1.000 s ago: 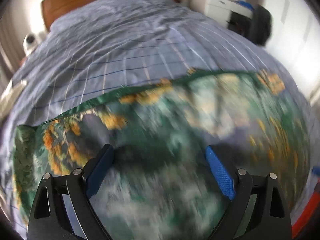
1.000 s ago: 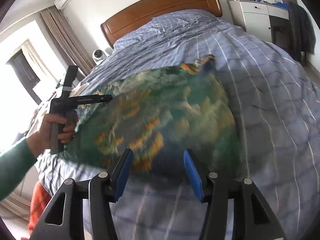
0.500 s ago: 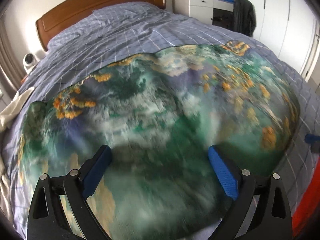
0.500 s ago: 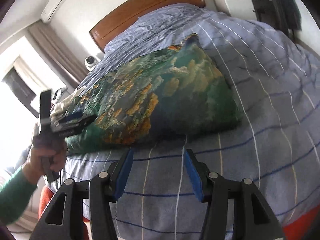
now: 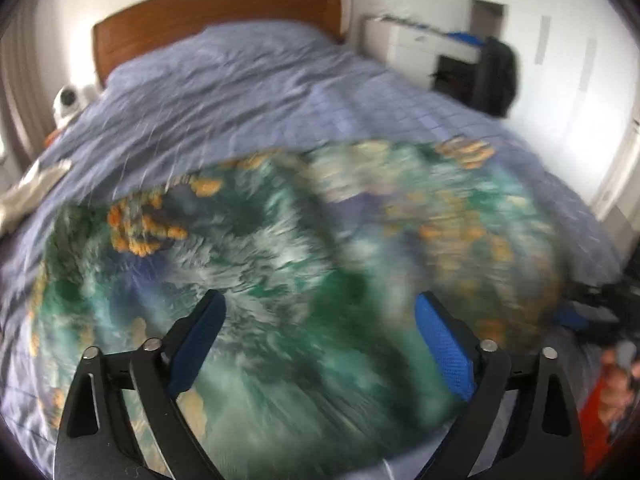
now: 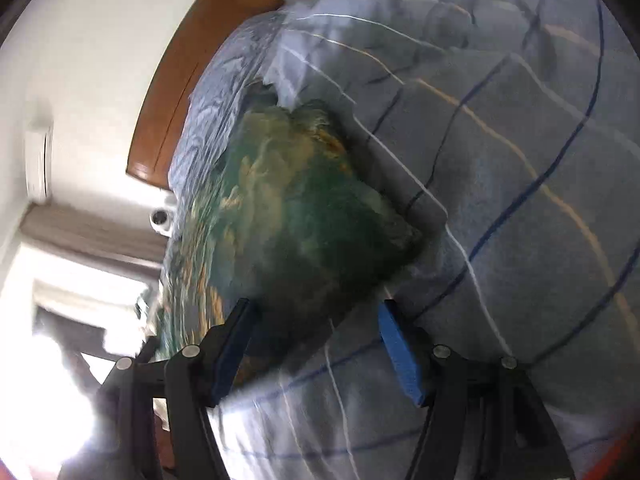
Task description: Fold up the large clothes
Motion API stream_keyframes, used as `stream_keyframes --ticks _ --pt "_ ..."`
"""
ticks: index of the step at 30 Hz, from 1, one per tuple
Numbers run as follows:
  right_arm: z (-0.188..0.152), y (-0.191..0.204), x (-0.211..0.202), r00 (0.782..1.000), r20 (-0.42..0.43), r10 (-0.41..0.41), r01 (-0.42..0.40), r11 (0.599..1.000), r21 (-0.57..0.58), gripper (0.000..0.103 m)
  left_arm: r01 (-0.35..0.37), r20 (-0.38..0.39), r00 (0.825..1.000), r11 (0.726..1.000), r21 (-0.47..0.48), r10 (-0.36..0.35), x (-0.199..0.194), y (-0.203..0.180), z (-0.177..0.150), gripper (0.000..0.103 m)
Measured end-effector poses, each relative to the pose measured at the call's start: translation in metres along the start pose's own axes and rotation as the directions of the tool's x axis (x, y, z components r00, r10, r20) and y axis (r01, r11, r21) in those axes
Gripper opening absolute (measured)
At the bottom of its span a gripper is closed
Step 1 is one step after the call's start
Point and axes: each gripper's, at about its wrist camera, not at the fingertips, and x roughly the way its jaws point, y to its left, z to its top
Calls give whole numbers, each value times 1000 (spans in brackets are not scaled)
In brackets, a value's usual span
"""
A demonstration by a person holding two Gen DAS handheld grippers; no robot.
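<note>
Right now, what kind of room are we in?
A bedroom, almost certainly: a bed with a wooden headboard and blue checked duvet, the green patterned garment spread on it, and a white dresser by the wall.

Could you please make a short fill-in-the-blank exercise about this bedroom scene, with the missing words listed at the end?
1. The green patterned garment lies spread on the ____.
2. The headboard behind the blue checked bedcover is made of ____.
3. The left gripper has its jaws ____, with nothing between them.
4. The pads of the right gripper are coloured ____.

Missing words: bed; wood; open; blue
</note>
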Motion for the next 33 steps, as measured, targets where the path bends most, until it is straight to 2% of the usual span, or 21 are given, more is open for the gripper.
stream_keyframes --ticks 2,6,8,10,11,12,14,15,18,20,22,23,24,26,27,29,31,33 --pt "3 3 5 1000 23 19 -20 1000 19 74 -21 -41 999 1000 -13 20 22 5 -7 94" --pt "9 6 24 999 28 32 -34 998 48 82 -35 -30 999 999 8 35 34 1 -15 96" --pt "14 1 36 998 50 45 -49 994 100 83 -35 -26 999 999 15 35 39 1 -18 97" --pt "17 -1 43 995 82 54 -64 991 119 78 -31 -26 999 999 16 32 40 2 -20 97" --pt "17 -1 44 993 105 49 -61 991 119 59 -30 -29 999 999 16 31 40 2 -18 97" --pt "15 0 44 992 120 39 -52 992 113 50 -30 -34 999 999 19 30 39 2 -18 97" --pt "12 6 39 988 151 34 -45 996 75 38 -24 -55 998 999 36 26 33 2 -15 97" --pt "10 11 35 986 162 27 -34 999 43 35 -27 -69 997 999 42 30 28 3 -12 97" --pt "0 46 13 977 212 15 15 990 -140 34 -27 -84 996 999 40 30 5 8 9 89" --pt "-6 72 1 970 242 15 49 966 -253 34 19 -55 998 1000 9 -19 -22 13 29 89" --pt "-17 102 -8 960 280 7 102 922 -374 34 109 -35 993 994 -22 -109 -48 14 52 89" --pt "-26 121 -11 952 305 7 137 883 -448 34 169 -32 985 985 -32 -170 -61 12 65 89" --pt "-31 129 -14 948 318 8 156 859 -488 34 219 -33 975 975 -33 -221 -71 9 75 89" --pt "-49 160 -14 934 356 12 216 774 -595 34 324 -44 945 946 -13 -325 -91 -4 99 90" --pt "-55 169 -16 929 370 14 241 736 -632 33 355 -55 933 935 7 -354 -98 -11 107 90" --pt "-69 188 -14 917 399 17 293 651 -700 34 400 -96 914 914 64 -394 -107 -32 121 91" --pt "-91 204 -10 904 428 17 349 550 -759 33 414 -153 906 902 120 -395 -105 -52 129 91" --pt "-115 220 0 887 462 19 411 423 -807 33 372 -189 921 911 177 -340 -98 -67 132 90"
